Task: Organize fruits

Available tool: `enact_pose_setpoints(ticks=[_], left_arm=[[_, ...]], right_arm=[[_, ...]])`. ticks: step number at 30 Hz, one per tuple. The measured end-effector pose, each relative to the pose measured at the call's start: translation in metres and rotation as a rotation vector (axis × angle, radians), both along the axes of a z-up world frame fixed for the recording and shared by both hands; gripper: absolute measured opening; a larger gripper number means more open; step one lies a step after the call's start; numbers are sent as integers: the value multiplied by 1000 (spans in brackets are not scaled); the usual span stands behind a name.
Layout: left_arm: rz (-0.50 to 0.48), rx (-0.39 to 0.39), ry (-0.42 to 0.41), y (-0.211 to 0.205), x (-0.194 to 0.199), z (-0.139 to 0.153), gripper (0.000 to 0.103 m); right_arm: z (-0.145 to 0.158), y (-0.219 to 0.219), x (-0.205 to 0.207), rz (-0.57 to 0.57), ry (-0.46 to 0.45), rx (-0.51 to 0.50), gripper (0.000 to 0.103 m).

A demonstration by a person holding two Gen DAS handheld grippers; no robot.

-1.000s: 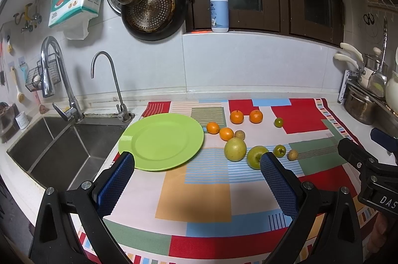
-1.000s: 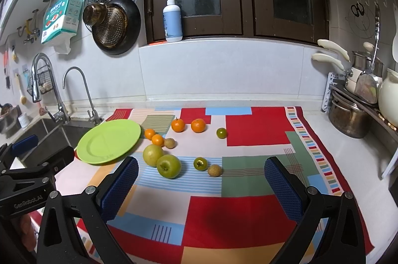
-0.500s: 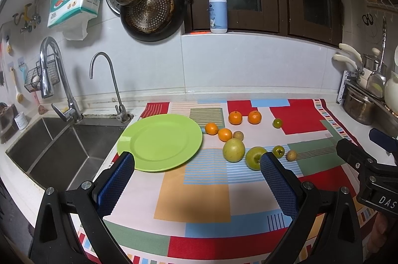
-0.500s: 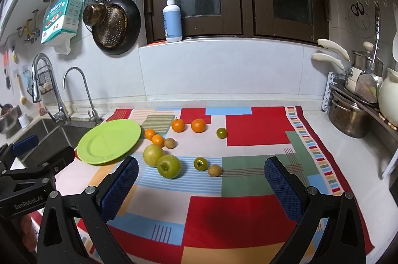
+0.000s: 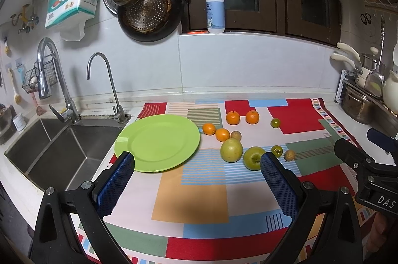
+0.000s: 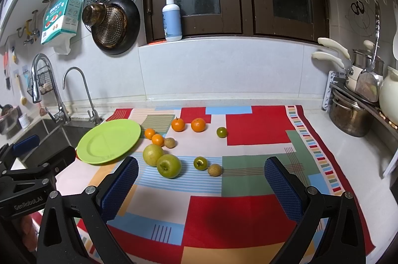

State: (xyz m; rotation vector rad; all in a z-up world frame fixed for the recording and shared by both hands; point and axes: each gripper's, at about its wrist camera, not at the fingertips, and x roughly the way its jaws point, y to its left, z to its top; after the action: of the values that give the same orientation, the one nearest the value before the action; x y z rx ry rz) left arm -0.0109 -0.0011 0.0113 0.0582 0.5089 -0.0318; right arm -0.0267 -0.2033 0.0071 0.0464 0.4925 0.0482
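Observation:
An empty green plate (image 5: 159, 142) (image 6: 109, 140) lies on a patchwork cloth (image 5: 194, 191) beside the sink. To its right lie several fruits: a yellow-green pear (image 5: 231, 150) (image 6: 153, 155), a green apple (image 5: 253, 158) (image 6: 169, 165), several small oranges (image 5: 233, 117) (image 6: 178, 125), small green fruits (image 5: 276, 151) (image 6: 200, 163) and small brown fruits (image 5: 289, 155) (image 6: 214, 169). My left gripper (image 5: 196, 179) is open and empty, above the cloth's near part. My right gripper (image 6: 200, 184) is open and empty, short of the fruits.
A steel sink (image 5: 49, 147) with two taps (image 5: 99, 84) is at the left. Pots and a dish rack (image 6: 353, 112) stand at the right. Pans hang on the wall (image 5: 146, 5). A soap bottle (image 5: 215, 12) stands on the sill.
The left wrist view has shifted very slightly; the fruits and plate sit a touch lower and left. Both grippers stay open and nothing on the cloth has moved.

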Motion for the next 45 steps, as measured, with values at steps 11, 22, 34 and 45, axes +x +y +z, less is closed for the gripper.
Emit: enact_pose_setpoints(ticks=[11, 22, 34, 45], left_arm=[[-70, 48, -14, -19, 8, -5, 100], [-172, 64, 13, -41, 32, -19, 90], [-250, 108, 84, -68, 74, -47, 76], [-324, 127, 207, -89, 111, -82, 63]], right_arm=[[-7, -11, 12, 6, 10, -15, 102], [-21, -23, 39, 52, 55, -39, 97], [-51, -30, 85, 126, 156, -43, 85], [-93, -34, 125, 214, 275, -23, 71]])
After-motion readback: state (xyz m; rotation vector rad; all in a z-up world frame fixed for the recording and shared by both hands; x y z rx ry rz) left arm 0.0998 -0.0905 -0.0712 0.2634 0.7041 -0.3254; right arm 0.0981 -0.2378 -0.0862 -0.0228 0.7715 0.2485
